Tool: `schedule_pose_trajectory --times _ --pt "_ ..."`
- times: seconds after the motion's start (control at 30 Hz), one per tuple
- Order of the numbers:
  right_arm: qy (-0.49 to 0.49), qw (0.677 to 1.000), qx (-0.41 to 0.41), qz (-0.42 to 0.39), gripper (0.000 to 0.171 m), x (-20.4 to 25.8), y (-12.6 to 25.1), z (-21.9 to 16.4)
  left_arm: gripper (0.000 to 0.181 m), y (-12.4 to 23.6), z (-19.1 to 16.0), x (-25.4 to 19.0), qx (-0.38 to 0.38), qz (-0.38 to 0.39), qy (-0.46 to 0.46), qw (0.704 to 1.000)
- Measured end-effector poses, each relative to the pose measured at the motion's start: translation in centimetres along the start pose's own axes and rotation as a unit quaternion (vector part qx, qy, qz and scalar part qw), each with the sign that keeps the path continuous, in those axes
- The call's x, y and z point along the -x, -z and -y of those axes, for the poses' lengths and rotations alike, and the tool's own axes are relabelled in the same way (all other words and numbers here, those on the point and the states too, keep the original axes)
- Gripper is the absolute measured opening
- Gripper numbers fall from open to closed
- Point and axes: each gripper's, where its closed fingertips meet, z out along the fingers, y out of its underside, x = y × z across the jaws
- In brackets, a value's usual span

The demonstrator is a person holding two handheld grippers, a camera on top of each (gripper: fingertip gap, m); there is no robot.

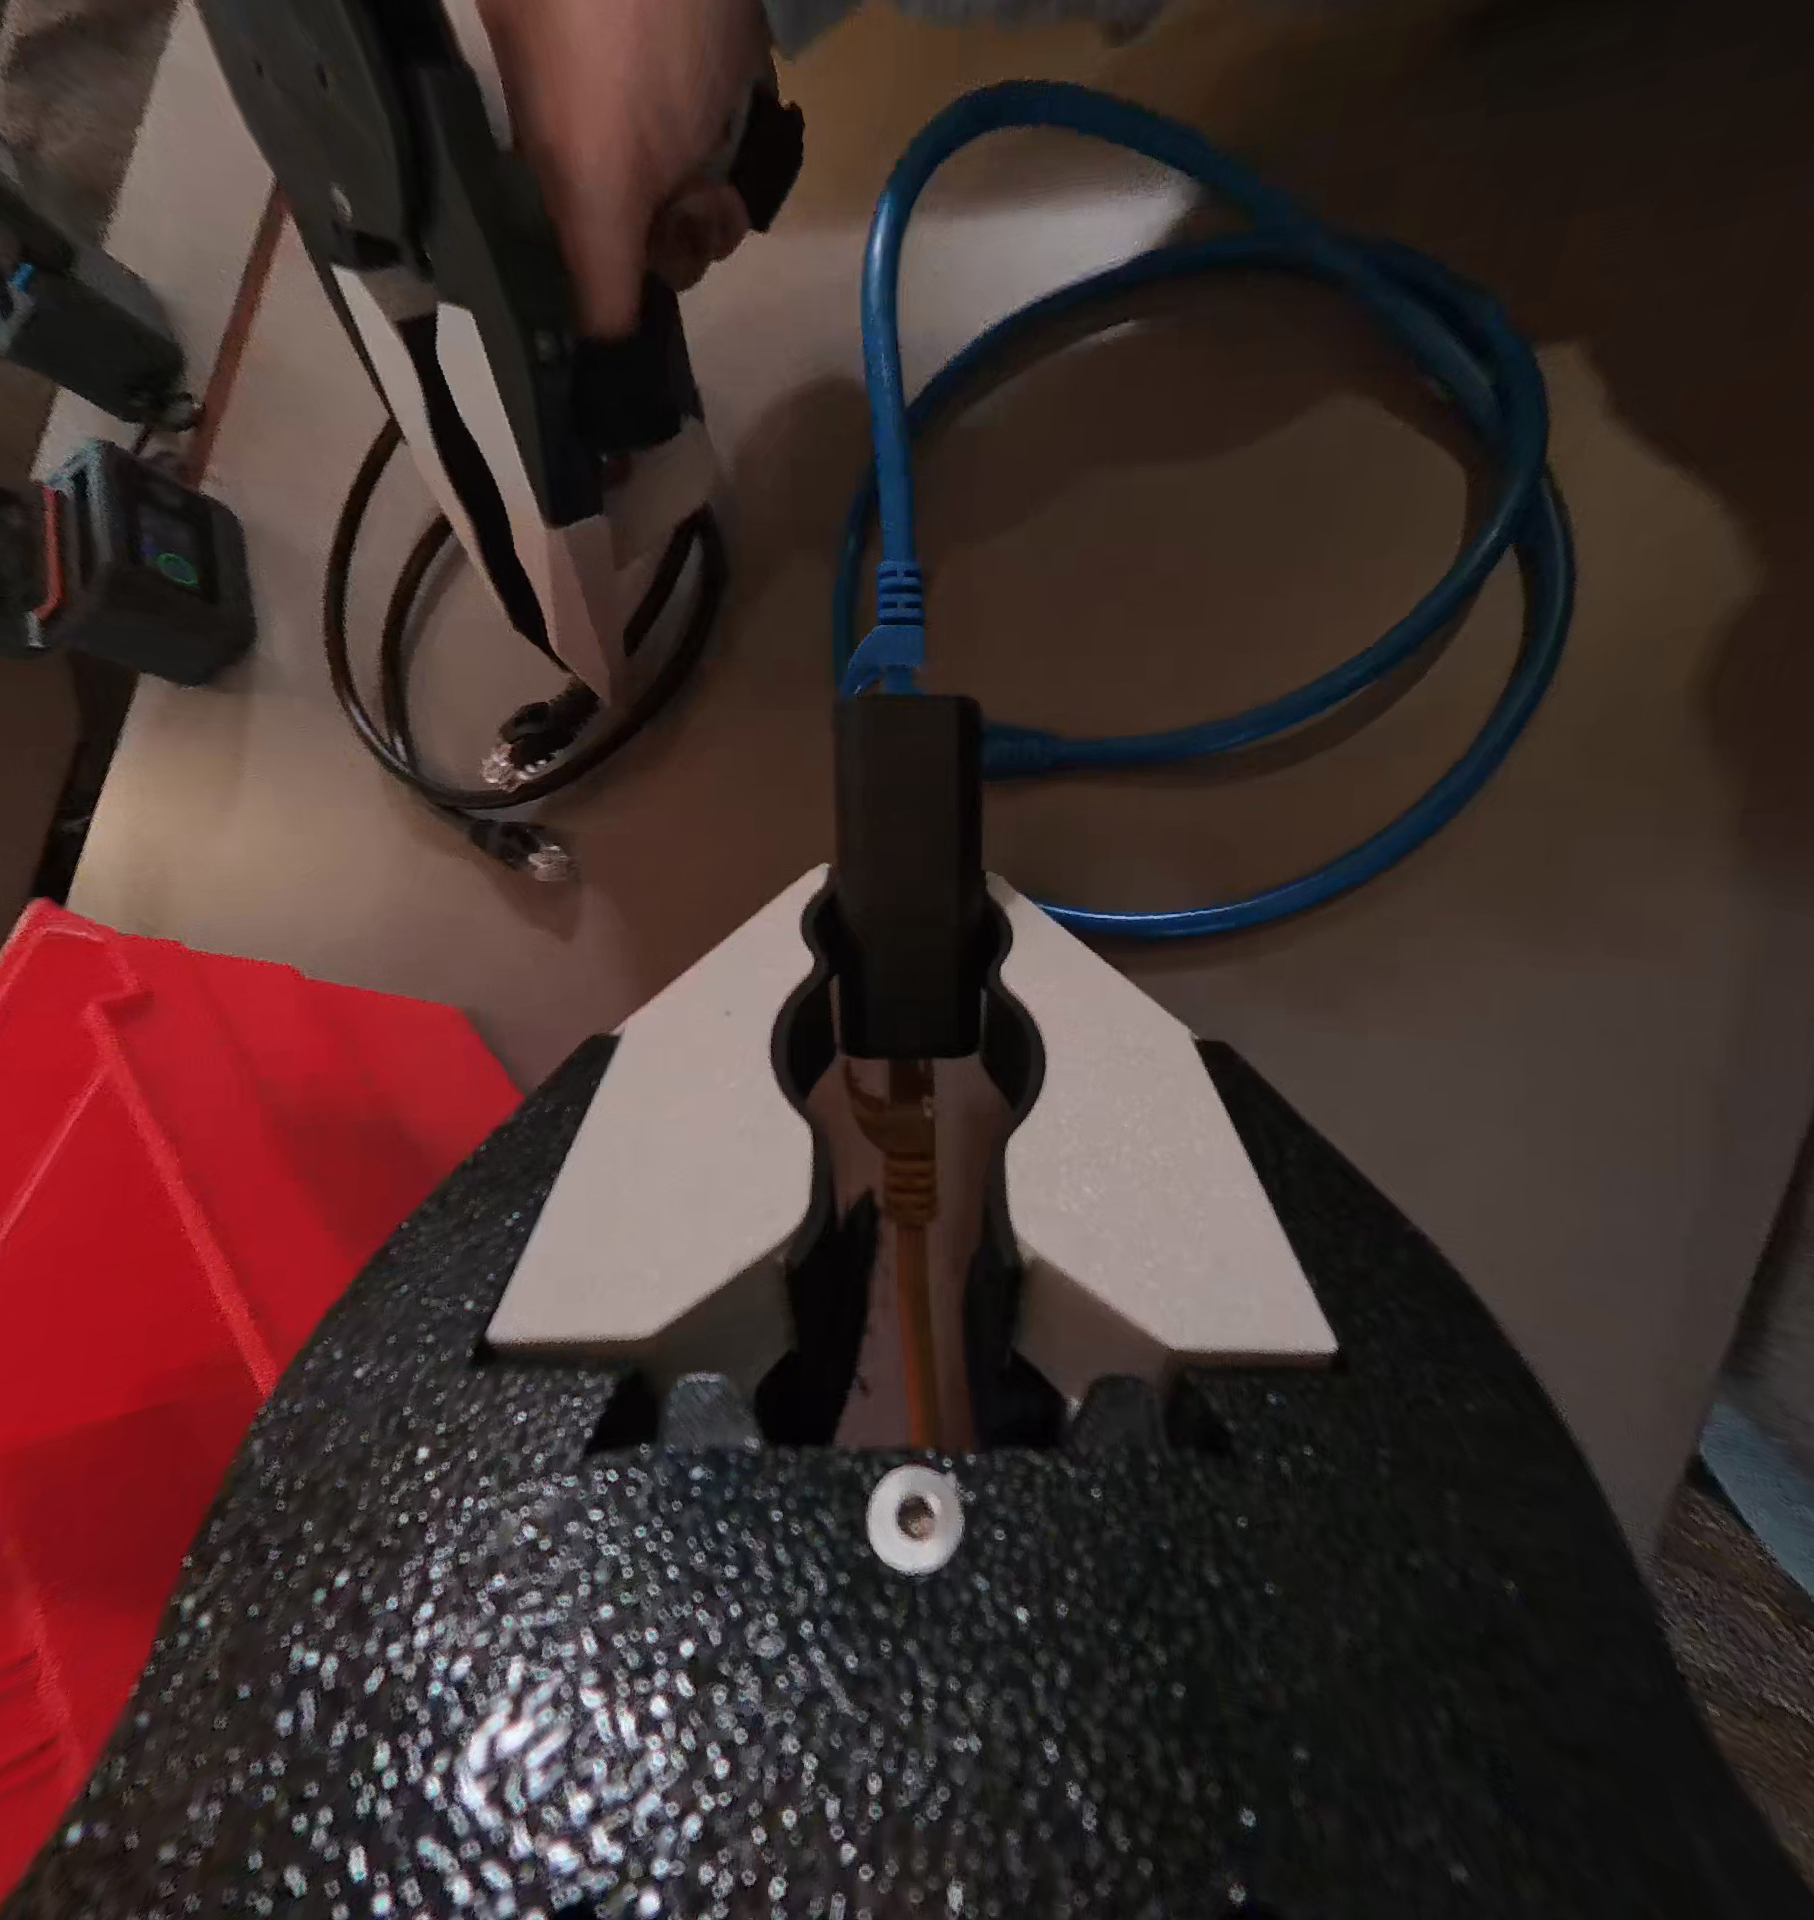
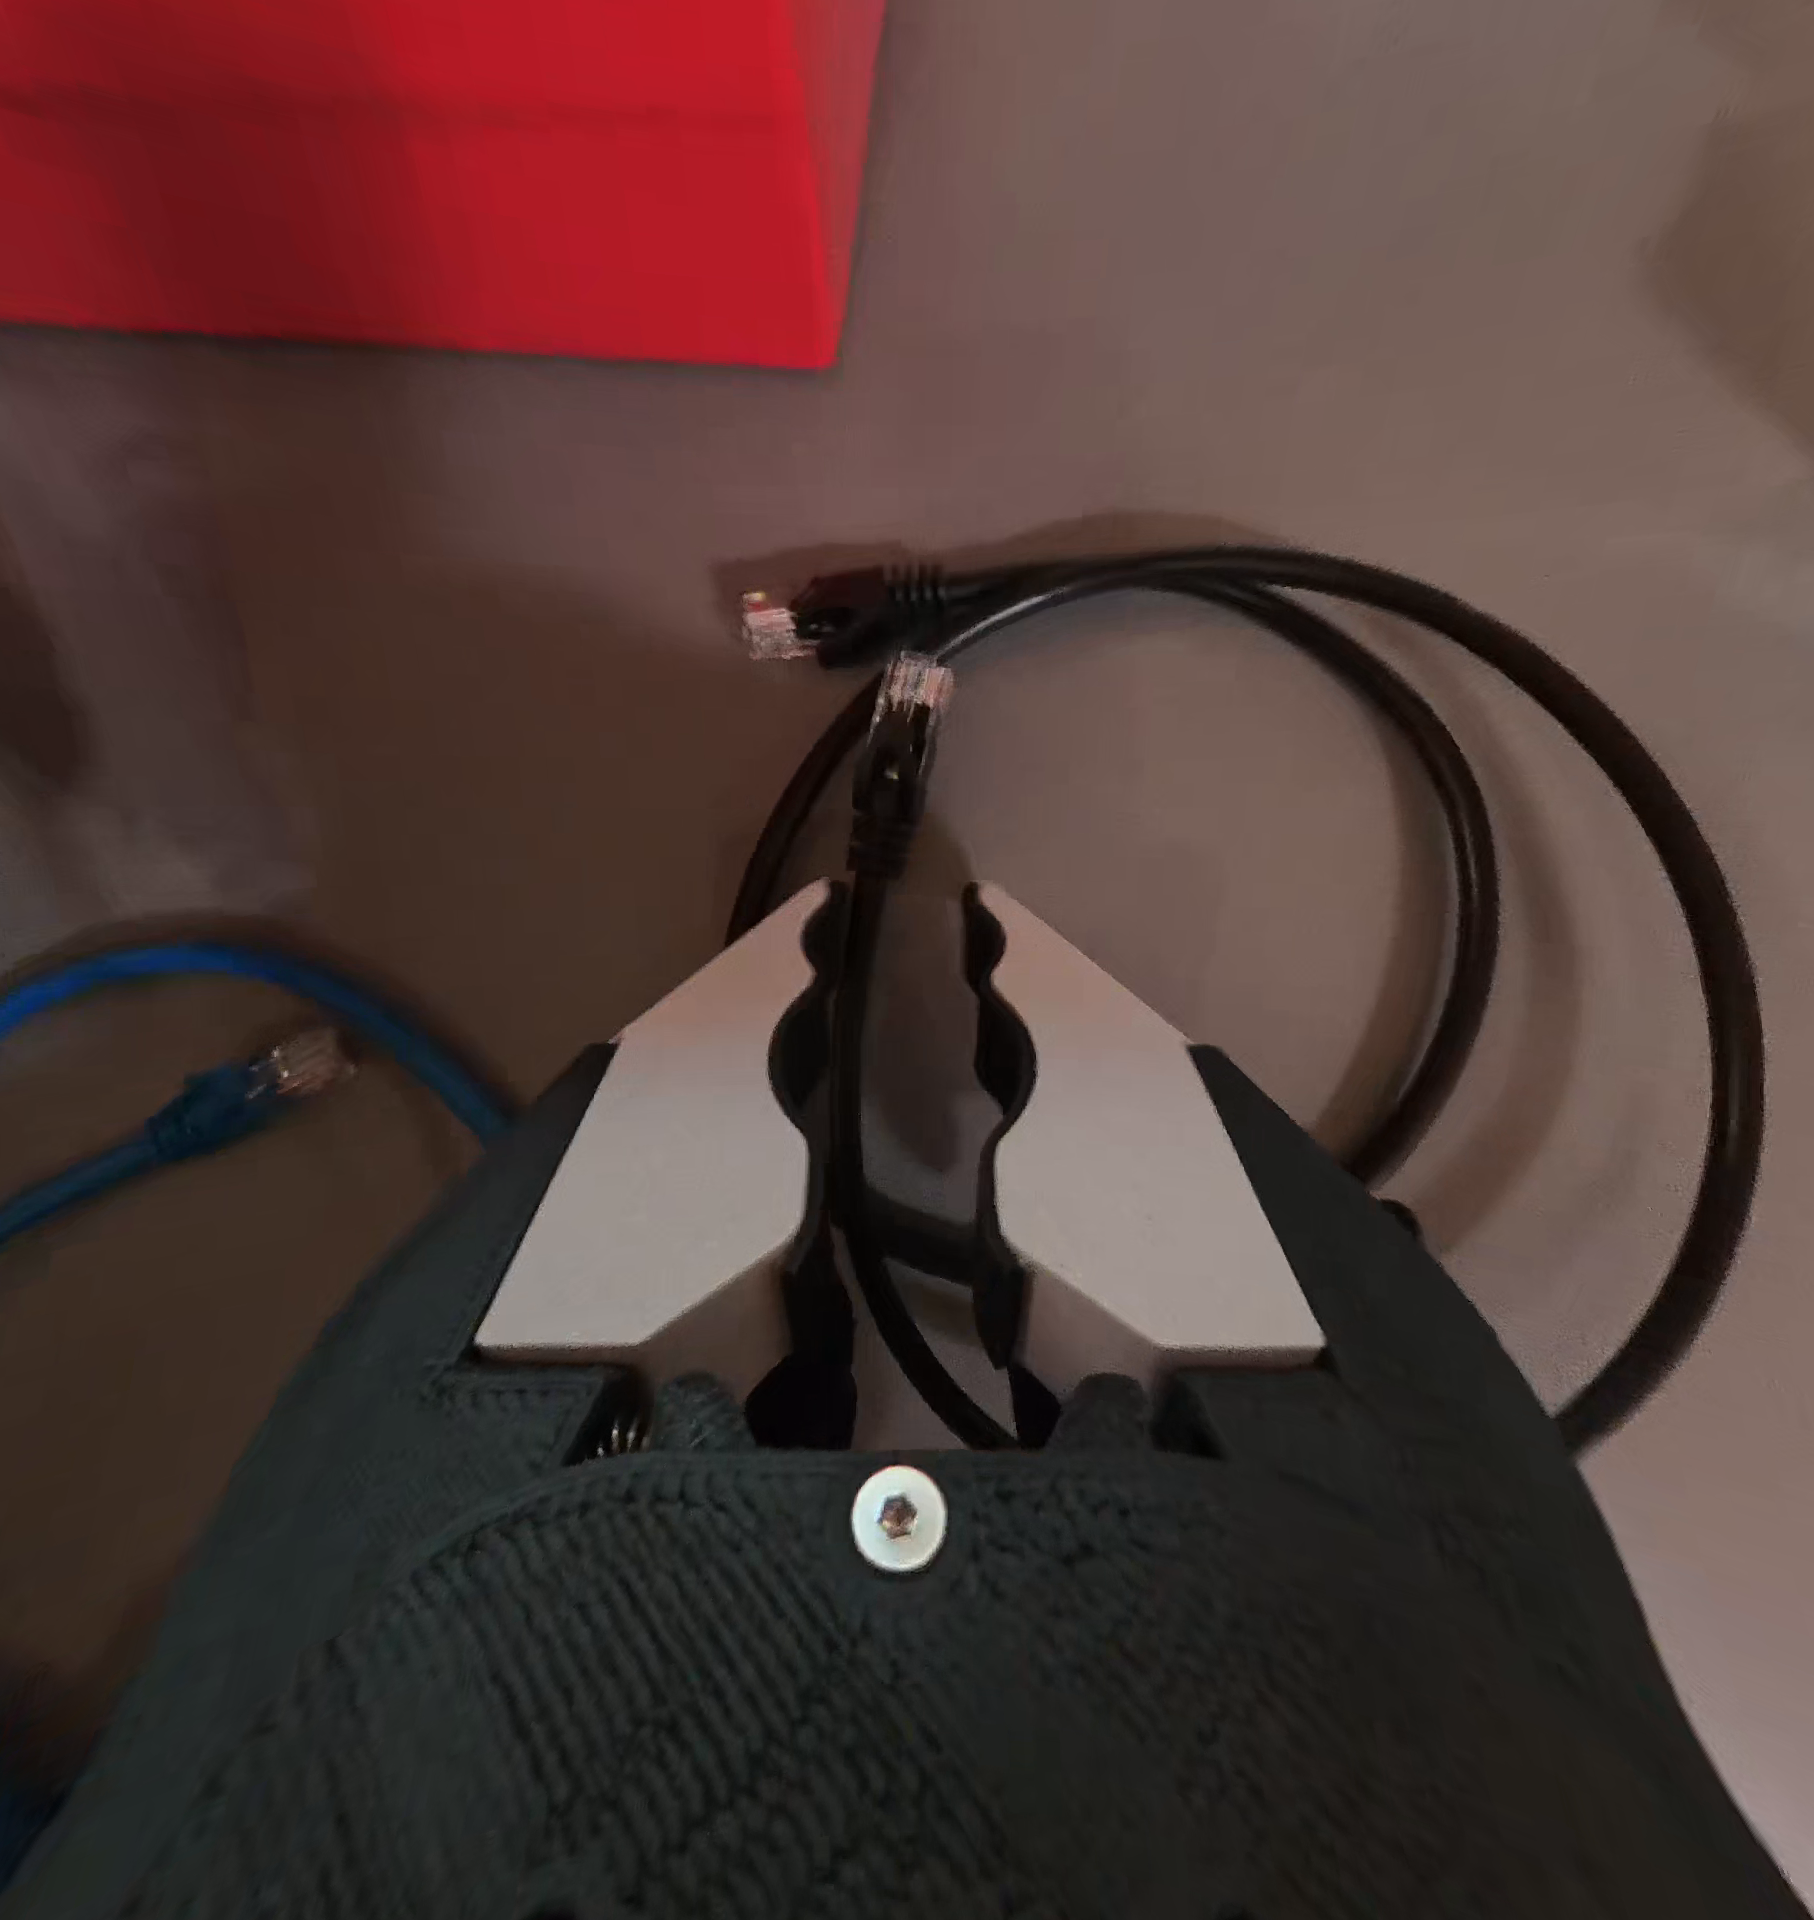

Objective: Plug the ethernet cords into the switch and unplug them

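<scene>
In the left wrist view my left gripper (image 1: 908, 883) is shut on a small black switch box (image 1: 908, 821). A blue ethernet cord (image 1: 1505, 540) is plugged into the box's far end by its plug (image 1: 898, 613). An orange cord (image 1: 908, 1184) enters the near end between my fingers. My right gripper (image 1: 576, 644) hovers at the upper left over a coiled black cord (image 1: 363, 665). In the right wrist view my right gripper (image 2: 901, 894) stands open around the black cord (image 2: 1609, 831). One black plug (image 2: 898, 748) points forward past the fingertips. The cord rests against the left finger.
A red bin (image 1: 103, 1247) sits close on the left of my left gripper and shows at the top left of the right wrist view (image 2: 394, 177). The black cord's second plug (image 2: 809, 618) and a loose blue plug (image 2: 290, 1070) lie on the tabletop. A dark device (image 1: 144, 561) sits at the table's left edge. The dark device (image 1: 144, 561) is closer to my right gripper, around 20 cm from its tips; the left tips are 35 cm off.
</scene>
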Motion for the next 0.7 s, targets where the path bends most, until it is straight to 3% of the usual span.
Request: schedule_pose_trajectory --times 0.03,0.07,0.17,0.33,0.43,0.57,0.7 --pt "0.009 1.0 0.006 0.004 0.008 0.2 0.0 -0.1 0.021 0.1 0.0 0.3 -0.004 0.009 -0.003 1.0" --pt "0.017 1.0 0.009 -0.004 0.006 0.1 0.1 -0.2 0.021 0.2 0.1 0.5 -0.01 0.019 -0.006 1.0" --pt "0.011 1.0 0.007 0.009 0.004 0.6 2.0 -0.3 0.021 0.3 0.4 1.6 -0.028 0.068 -0.038 0.997" --pt "0.006 0.999 -0.014 0.033 0.004 2.1 9.2 0.8 0.021 -0.5 0.2 3.3 -0.022 0.184 -0.134 0.973" --pt "0.022 0.997 0.011 0.079 0.004 5.3 12.7 0.5 0.021 -1.4 0.0 3.8 -0.015 0.227 -0.169 0.959" --pt "0.037 0.981 0.101 0.162 0.004 10.6 12.6 -1.9 0.021 -2.2 0.6 4.2 -0.021 0.27 -0.21 0.94" --pt "0.032 0.969 0.163 0.185 0.004 12.2 10.7 -3.9 0.021 -2.5 1.6 4.0 -0.04 0.285 -0.239 0.927"
